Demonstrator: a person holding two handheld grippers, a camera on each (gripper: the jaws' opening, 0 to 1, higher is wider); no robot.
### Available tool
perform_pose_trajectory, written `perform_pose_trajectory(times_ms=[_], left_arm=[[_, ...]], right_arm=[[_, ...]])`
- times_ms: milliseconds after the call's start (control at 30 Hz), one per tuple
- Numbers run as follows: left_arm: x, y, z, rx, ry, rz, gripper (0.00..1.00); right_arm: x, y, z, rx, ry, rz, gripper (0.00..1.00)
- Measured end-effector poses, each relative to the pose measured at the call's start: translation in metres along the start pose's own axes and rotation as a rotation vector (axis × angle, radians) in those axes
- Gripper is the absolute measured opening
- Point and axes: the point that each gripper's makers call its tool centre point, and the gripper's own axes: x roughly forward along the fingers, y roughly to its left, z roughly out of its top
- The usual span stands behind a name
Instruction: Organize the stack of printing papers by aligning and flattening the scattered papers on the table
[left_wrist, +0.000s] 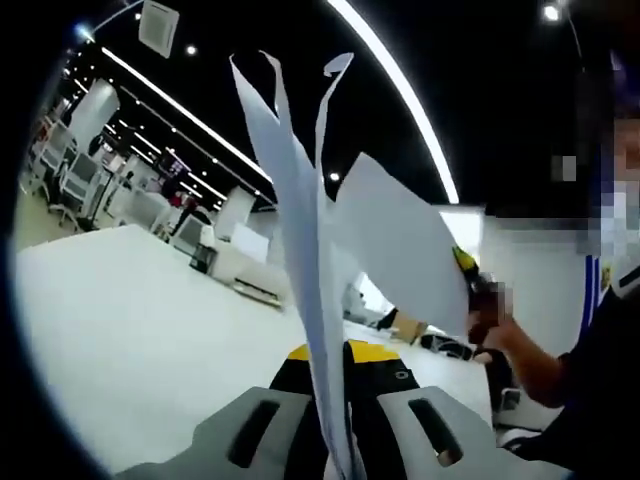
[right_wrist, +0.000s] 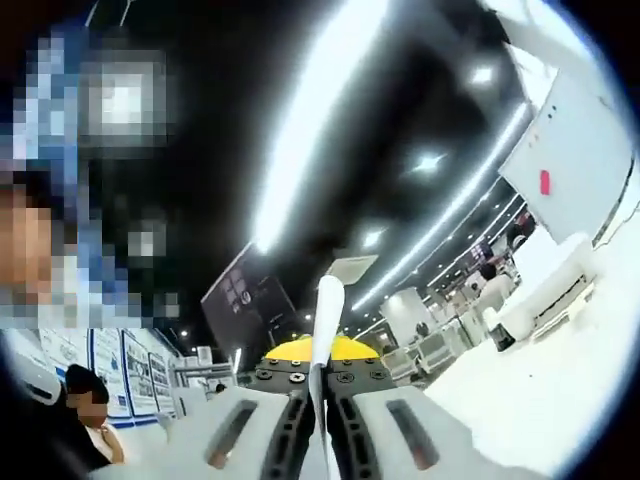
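Both grippers were clamped on the paper stack and had it lifted off the table, held on edge.

Left gripper (left_wrist: 335, 440): jaws closed narrow on the printing papers (left_wrist: 300, 230), which rose edge-on from between the jaws. The sheets weren't aligned. The top corners splayed apart, and one sheet fanned out to the right toward the right gripper (left_wrist: 478, 290), gripped in the person's hand (left_wrist: 492, 322) at the far side.

Right gripper (right_wrist: 318, 425): jaws pinched on a thin paper edge (right_wrist: 326, 320), also seen edge-on. The camera pointed mostly up at the ceiling lights.

The white table (left_wrist: 130, 330) sat below the stack, well apart from it.

My read was that this was the jogging step. To do it well:
- keep the stack vertical, long edge down
- ease the grip so sheets can slide, without letting go
- tap the bottom edge on the table until the corners meet
- rotate, tap the short edge
- then lay flat and press down

Main risk: the fanned sheet would crease if squeezed hard before it dropped in line.
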Motion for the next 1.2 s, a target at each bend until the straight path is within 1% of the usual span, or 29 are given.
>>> perform_pose_trajectory(times_ms=[133,300,367,400,433,567,700,767,833,1000,1100,1200], left_arm=[[0.0,0.0,0.003,-0.024,-0.02,-0.016,0.06],[-0.001,-0.001,0.007,-0.062,-0.045,-0.035,0.06],[-0.001,0.0,0.008,-0.084,-0.053,-0.044,0.06],[0.0,0.0,0.008,-0.092,-0.056,-0.049,0.06],[0.001,-0.001,0.008,-0.105,-0.058,-0.056,0.06],[0.002,0.0,0.008,-0.123,-0.068,-0.052,0.06],[0.001,0.001,0.011,-0.133,-0.092,-0.043,0.06],[0.0,0.002,0.013,-0.142,-0.107,-0.041,0.06],[-0.001,0.002,0.015,-0.152,-0.116,-0.044,0.06],[-0.002,0.004,0.016,-0.156,-0.125,-0.048,0.06],[-0.001,0.004,0.016,-0.162,-0.119,-0.052,0.06],[-0.001,0.005,0.016,-0.17,-0.118,-0.052,0.07]], right_arm=[[-0.001,-0.013,-0.013,0.059,-0.038,-0.028,0.0],[-0.002,-0.021,-0.02,0.074,-0.073,-0.049,0.0],[-0.003,-0.025,-0.026,0.084,-0.087,-0.06,0.0],[-0.003,-0.023,-0.029,0.087,-0.089,-0.063,0.0],[-0.002,-0.025,-0.035,0.092,-0.09,-0.074,0.0],[-0.003,-0.028,-0.048,0.096,-0.09,-0.097,0.0],[-0.004,-0.031,-0.061,0.116,-0.114,-0.114,0.0],[-0.003,-0.03,-0.072,0.142,-0.118,-0.126,0.0],[-0.002,-0.025,-0.084,0.15,-0.118,-0.137,0.0],[0.0,-0.018,-0.099,0.157,-0.118,-0.135,0.0],[-0.002,-0.017,-0.109,0.191,-0.112,-0.143,0.0],[-0.003,-0.013,-0.117,0.199,-0.104,-0.141,0.0]])
